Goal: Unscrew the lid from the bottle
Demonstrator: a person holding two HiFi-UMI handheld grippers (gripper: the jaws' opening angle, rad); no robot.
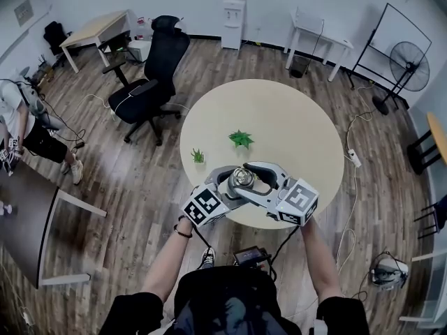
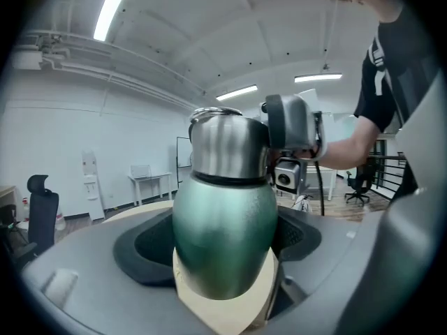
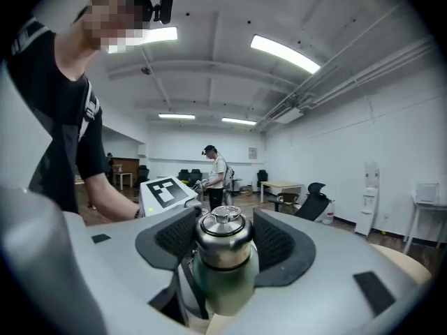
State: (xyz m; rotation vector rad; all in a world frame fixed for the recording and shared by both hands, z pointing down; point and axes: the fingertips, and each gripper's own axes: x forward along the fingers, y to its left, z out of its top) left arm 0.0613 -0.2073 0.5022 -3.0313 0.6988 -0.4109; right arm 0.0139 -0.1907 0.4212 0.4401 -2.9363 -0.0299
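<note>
At the near edge of the round, pale, matte bench (image 1: 293, 117), my left tongs (image 2: 225, 246) are pinching the bottle (image 2: 223, 215) by its bulging, grainy green body. My right tongs (image 3: 222, 248) are clamping its smooth steel lid (image 3: 222, 237). I am worrying that the slick, rounded metal may slip under the pads, or the body may spin along.

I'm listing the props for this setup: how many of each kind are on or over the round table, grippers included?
Green bottle: 1
Steel lid on the bottle: 1
Small green plants: 2
Grippers, left gripper and right gripper: 2
Total: 6
</note>
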